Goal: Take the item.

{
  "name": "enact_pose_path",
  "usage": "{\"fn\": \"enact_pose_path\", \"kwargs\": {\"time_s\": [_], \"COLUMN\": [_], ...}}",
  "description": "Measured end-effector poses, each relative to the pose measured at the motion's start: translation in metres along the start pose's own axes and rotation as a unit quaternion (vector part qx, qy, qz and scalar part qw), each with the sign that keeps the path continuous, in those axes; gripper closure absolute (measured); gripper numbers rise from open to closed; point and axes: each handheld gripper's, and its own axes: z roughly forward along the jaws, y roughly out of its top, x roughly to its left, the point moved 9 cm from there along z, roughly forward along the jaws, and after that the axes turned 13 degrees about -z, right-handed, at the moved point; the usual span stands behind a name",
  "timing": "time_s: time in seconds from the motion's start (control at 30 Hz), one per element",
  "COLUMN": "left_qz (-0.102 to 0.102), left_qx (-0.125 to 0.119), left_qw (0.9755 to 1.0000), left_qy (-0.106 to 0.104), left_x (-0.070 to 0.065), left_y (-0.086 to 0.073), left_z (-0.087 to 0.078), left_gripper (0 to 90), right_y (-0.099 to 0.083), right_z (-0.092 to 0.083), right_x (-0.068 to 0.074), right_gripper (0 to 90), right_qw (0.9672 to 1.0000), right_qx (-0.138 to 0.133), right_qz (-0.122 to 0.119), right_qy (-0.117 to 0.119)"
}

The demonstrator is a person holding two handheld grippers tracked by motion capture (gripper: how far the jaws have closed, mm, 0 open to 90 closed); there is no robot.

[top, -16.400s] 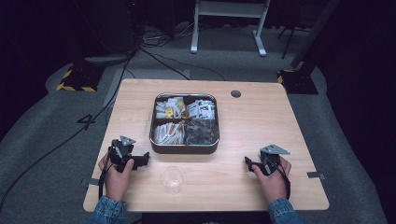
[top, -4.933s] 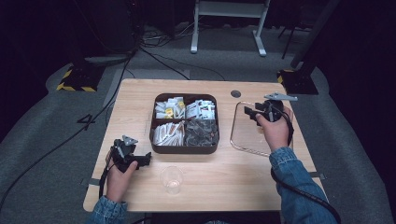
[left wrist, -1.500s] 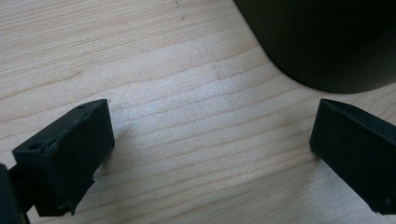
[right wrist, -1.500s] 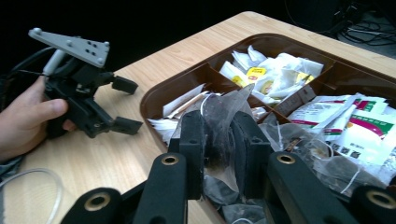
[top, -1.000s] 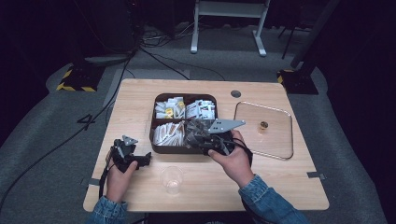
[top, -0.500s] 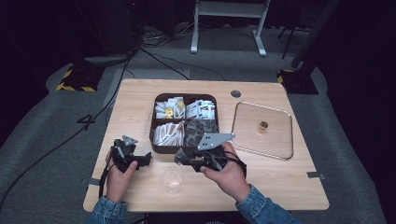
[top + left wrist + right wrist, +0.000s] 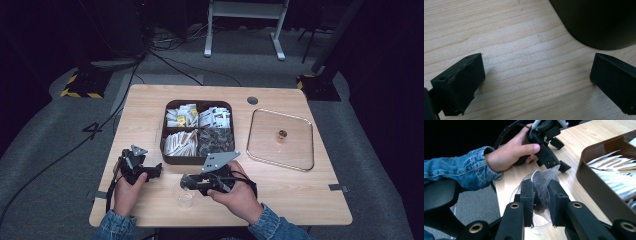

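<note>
While the left gripper (image 7: 156, 171) sits idle left of the cup (image 7: 184, 192), jaws wide apart and empty, the right gripper (image 7: 540, 195) pinches a sachet (image 7: 543, 181) directly over that cup. Sachet looks light, crinkly, probably slippery; grip its flat middle.

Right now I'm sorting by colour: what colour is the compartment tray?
Dark brown, clearest in the right gripper view: the tray.

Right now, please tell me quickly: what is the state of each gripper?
Left gripper: open, jaws wide apart over the bare wooden table, holding nothing.
Right gripper: shut on a small clear plastic packet with dark contents, above the clear plastic cup.
</note>
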Motion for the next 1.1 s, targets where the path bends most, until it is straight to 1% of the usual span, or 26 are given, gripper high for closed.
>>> {"fn": "enact_pose_path", "kwargs": {"time_s": [0.17, 0.27, 0.43, 0.53, 0.67, 0.83, 0.97, 1.1], "left_qz": [0.000, 0.000, 0.000, 0.000, 0.000, 0.000, 0.000, 0.000], "left_qx": [0.000, 0.000, 0.000, 0.001, 0.000, 0.000, 0.000, 0.001], "left_qw": [1.0000, 1.0000, 1.0000, 1.0000, 1.0000, 1.0000, 1.0000, 1.0000], "left_qy": [0.000, 0.000, -0.001, 0.000, 0.000, 0.000, 0.000, 0.000], "left_x": [0.000, 0.000, 0.000, 0.000, 0.000, 0.000, 0.000, 0.000], "left_y": [0.000, 0.000, 0.000, 0.000, 0.000, 0.000, 0.000, 0.000], "left_z": [0.000, 0.000, 0.000, 0.000, 0.000, 0.000, 0.000, 0.000], "left_gripper": [0.1, 0.1, 0.1, 0.1, 0.1, 0.1, 0.1, 0.1], "right_y": [-0.006, -0.009, -0.015, -0.017, -0.015, -0.012, -0.009, -0.006], "right_z": [0.008, 0.012, 0.017, 0.021, 0.022, 0.019, 0.014, 0.006], "right_x": [0.002, 0.003, 0.004, 0.005, 0.006, 0.002, -0.002, -0.012], "right_gripper": [75.5, 75.5, 74.6, 64.3, 59.0, 54.4, 51.2, 47.4], "right_qw": [0.9999, 0.9997, 0.9994, 0.9993, 0.9996, 0.9999, 1.0000, 0.9998], "right_qx": [0.012, 0.018, 0.029, 0.030, 0.020, 0.012, 0.005, 0.001], "right_qz": [0.002, 0.005, 0.002, 0.000, 0.000, 0.001, 0.002, 0.006], "right_qy": [0.011, 0.014, 0.017, 0.021, 0.020, 0.012, 0.000, -0.020]}}
